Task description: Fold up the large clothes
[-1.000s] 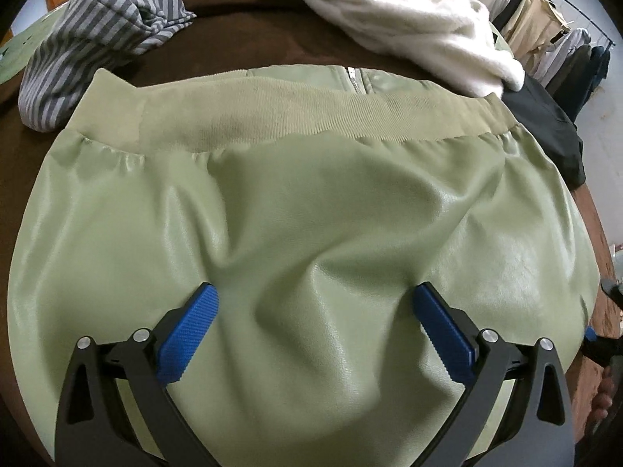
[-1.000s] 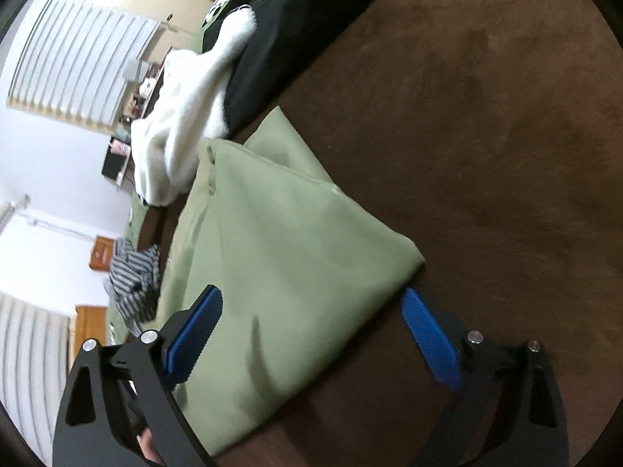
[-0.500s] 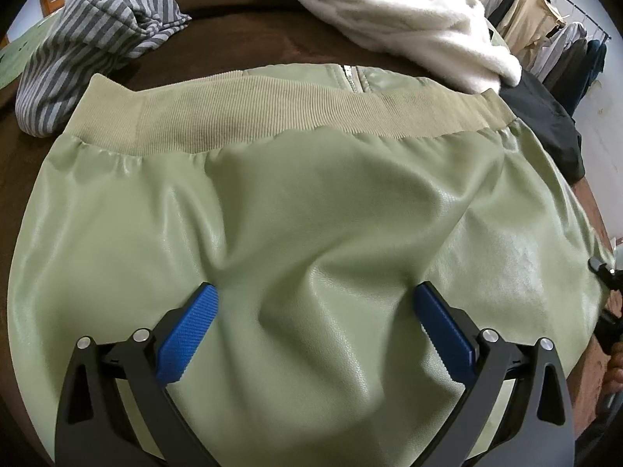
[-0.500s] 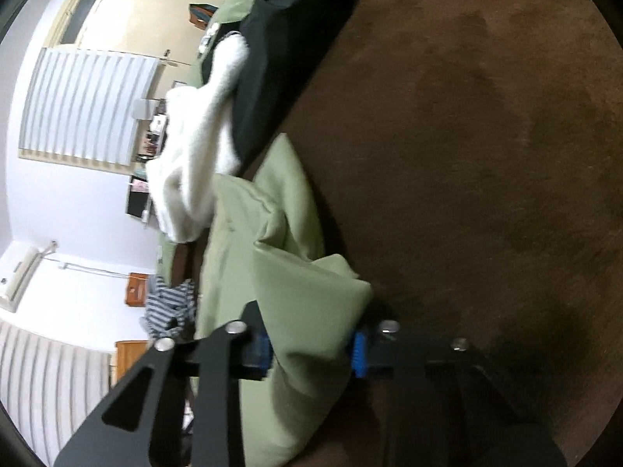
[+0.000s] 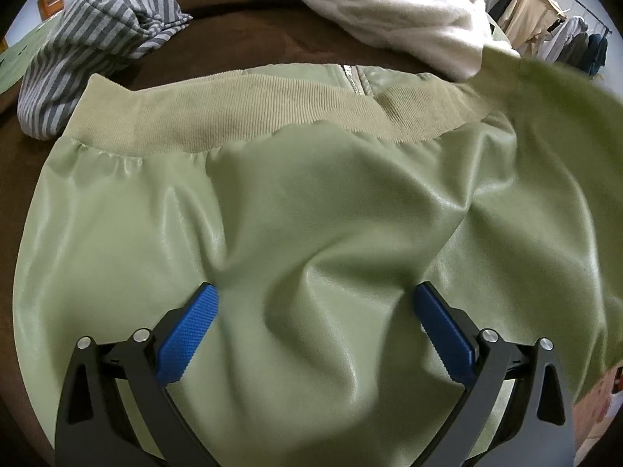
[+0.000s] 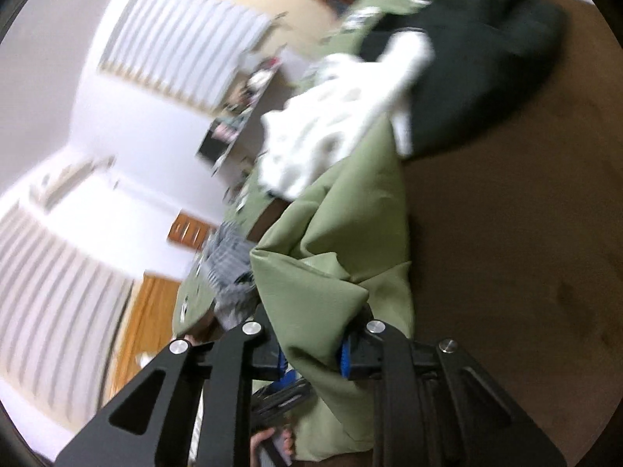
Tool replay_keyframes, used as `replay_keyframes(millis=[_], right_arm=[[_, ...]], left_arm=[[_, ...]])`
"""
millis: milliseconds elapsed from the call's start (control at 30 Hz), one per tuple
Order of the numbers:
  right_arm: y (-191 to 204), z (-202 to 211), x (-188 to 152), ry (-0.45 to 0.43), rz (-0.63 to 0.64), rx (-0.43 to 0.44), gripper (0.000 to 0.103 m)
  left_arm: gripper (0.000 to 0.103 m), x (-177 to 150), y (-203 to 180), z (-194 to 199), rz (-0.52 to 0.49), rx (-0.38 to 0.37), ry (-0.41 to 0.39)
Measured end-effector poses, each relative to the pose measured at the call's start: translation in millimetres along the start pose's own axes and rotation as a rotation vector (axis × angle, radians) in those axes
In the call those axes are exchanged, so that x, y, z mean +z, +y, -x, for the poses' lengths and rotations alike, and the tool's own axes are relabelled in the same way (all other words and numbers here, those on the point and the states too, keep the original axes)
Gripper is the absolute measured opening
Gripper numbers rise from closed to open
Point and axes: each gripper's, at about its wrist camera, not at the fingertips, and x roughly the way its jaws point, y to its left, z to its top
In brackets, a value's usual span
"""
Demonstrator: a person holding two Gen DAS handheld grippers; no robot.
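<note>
A light green faux-leather jacket (image 5: 311, 202) lies flat on the brown surface (image 5: 241, 43), its ribbed hem band (image 5: 249, 109) and zipper at the far side. My left gripper (image 5: 311, 323) is open, its blue pads (image 5: 187, 330) resting low over the jacket's middle. My right gripper (image 6: 311, 358) is shut on the jacket's right edge (image 6: 323, 295) and holds it lifted; that raised fold shows blurred at the right of the left wrist view (image 5: 545, 116).
A grey striped garment (image 5: 89, 39) lies at the far left, a white fleece garment (image 5: 389, 7) at the far middle, a black garment (image 6: 475, 66) beyond it. A clothes rack (image 5: 553, 15) stands at the far right. Brown surface (image 6: 525, 233) lies right of the jacket.
My right gripper closed on the jacket's right edge and has lifted it up and over toward the left. The left gripper has stayed open in place over the jacket.
</note>
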Motion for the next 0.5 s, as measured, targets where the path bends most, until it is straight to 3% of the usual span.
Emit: replay_keyframes(millis=[100, 233, 500], right_arm=[[44, -12, -4, 0.031, 0.077, 0.054, 0.02], [85, -27, -12, 0.065, 0.186, 0.06, 0.019], [140, -67, -43, 0.19, 0.331, 0.051, 0.019]], left_arm=[[0.098, 0, 2, 1, 0.011, 0.002, -0.001], [0.097, 3, 4, 7, 0.011, 0.022, 0.007], [0.097, -6, 50, 80, 0.088, 0.1, -0.108]])
